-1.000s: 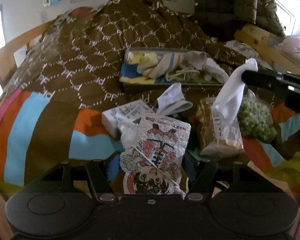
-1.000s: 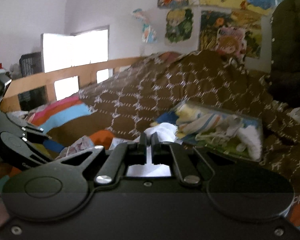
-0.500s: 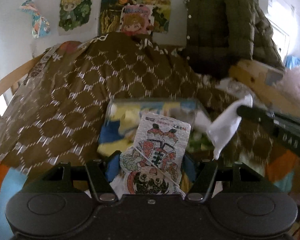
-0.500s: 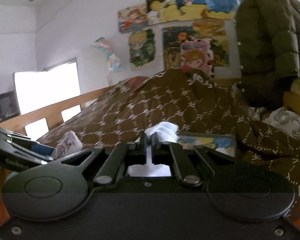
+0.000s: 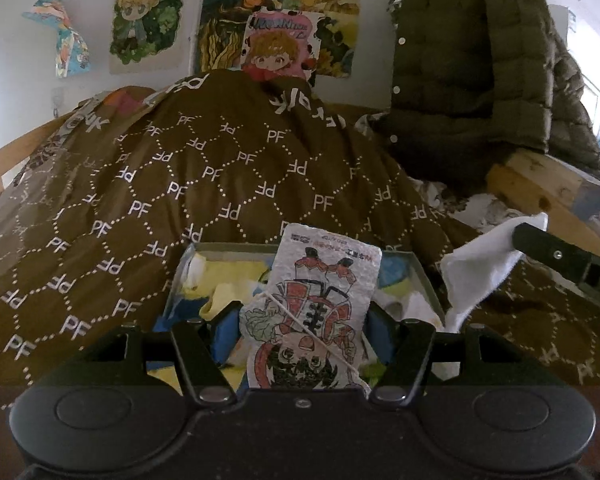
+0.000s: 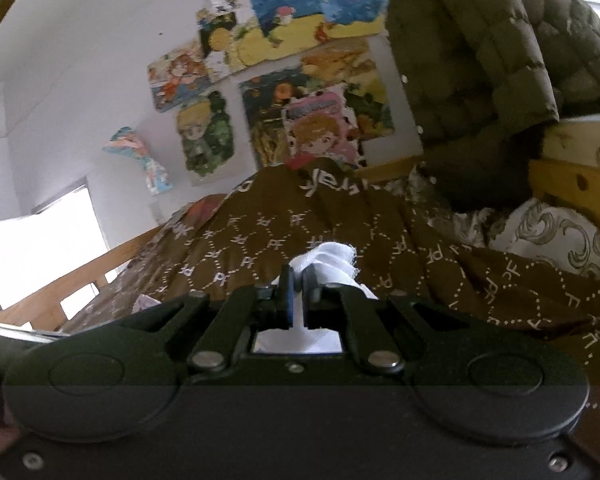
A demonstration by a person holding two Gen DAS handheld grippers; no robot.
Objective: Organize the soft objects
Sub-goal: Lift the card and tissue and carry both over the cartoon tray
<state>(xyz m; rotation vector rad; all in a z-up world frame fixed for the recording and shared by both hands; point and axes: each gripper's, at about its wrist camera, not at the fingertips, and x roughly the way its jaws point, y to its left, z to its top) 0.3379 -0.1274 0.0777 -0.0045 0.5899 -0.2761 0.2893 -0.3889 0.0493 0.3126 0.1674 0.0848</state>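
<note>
Your left gripper (image 5: pixel 304 332) has its jaws clamped on the printed tissue pack (image 5: pixel 314 312), whose long axis runs straight out ahead between the fingers, its far end tipped up over the open box (image 5: pixel 418 276) on the brown quilt (image 5: pixel 172 184). That box sits directly in front of and below the pack, so the left hand is the nearer one for a drop: you would only need to ease forward and down before letting go. The box already holds yellow, blue and white soft pieces, so aim for the gap near its middle.

Your right gripper (image 6: pixel 296 292) has its jaws pinched together on a white cloth (image 6: pixel 328 260), which bunches above the fingertips; from the left wrist view the same cloth (image 5: pixel 476 272) hangs just beside the box's right wall, apart from it. The right wrist view looks over the quilt and the box is not in it, so how squarely the cloth sits over the rim is probably best judged from the left side.
</note>
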